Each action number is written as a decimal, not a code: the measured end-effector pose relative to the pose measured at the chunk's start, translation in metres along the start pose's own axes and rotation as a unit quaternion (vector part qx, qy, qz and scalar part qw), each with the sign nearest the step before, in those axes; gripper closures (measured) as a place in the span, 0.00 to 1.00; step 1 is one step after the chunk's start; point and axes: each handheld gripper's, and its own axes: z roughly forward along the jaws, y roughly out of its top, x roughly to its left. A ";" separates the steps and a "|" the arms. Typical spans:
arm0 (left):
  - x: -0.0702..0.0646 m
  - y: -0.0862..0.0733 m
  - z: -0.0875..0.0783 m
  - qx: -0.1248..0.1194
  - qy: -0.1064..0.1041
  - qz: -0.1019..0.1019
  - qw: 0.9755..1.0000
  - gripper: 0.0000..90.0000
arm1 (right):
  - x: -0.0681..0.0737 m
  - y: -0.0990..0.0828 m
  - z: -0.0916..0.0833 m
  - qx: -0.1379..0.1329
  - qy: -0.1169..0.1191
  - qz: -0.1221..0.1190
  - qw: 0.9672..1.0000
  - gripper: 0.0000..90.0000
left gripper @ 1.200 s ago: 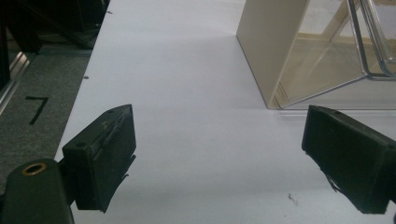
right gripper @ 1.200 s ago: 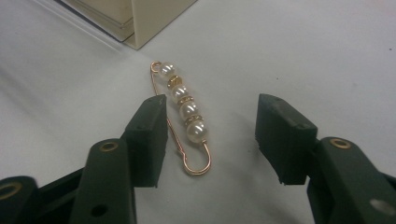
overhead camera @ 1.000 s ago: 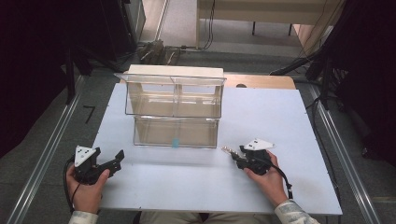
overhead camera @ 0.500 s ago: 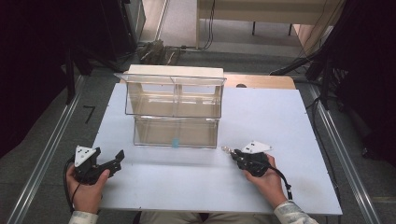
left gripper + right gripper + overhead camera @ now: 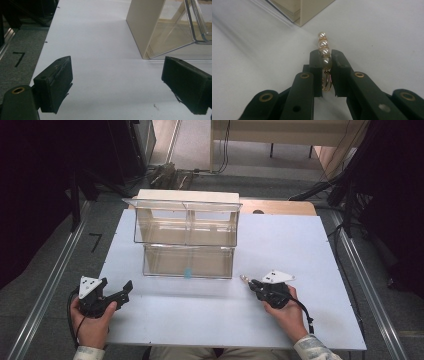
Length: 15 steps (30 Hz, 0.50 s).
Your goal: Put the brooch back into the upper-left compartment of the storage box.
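A short pearl-and-gold-wire hairpin (image 5: 323, 42) lies on the white table (image 5: 305, 245), right of the clear box's front corner. My right gripper (image 5: 327, 60) is shut on its near end; the jaws have just been closing with the pin between them, and the far pearls stick out past the tips. From above, the pin (image 5: 244, 279) points left out of the right gripper (image 5: 251, 283). My left gripper (image 5: 125, 292) rests at the table's front left, open wide with nothing between its jaws; in its own view the left gripper (image 5: 117, 65) frames bare tabletop.
A clear two-tier acrylic box (image 5: 187, 240) with a cream back stands mid-table, its side (image 5: 160, 27) ahead of the left gripper and its corner (image 5: 307, 10) beyond the pin. A small teal item (image 5: 188, 272) sits at its lower front. Floor rails flank the table.
The right gripper's jaws have drawn together onto the pearl hairpin. Both hands have stayed where they were.
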 end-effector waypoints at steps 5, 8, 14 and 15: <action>0.000 0.000 0.000 0.000 -0.001 0.000 1.000 0.12 | 0.000 0.001 -0.007 -0.011 -0.001 0.002 1.000 0.87; 0.000 0.000 0.000 0.000 -0.001 0.000 1.000 0.12 | -0.001 0.002 -0.013 -0.020 -0.001 0.006 1.000 0.87; 0.000 0.000 0.000 -0.001 -0.001 -0.001 1.000 0.12 | 0.001 0.002 -0.020 -0.026 0.005 0.008 1.000 0.87; 0.000 0.000 0.000 0.000 0.000 -0.001 1.000 0.12 | 0.001 0.002 -0.022 -0.026 0.007 0.008 1.000 0.87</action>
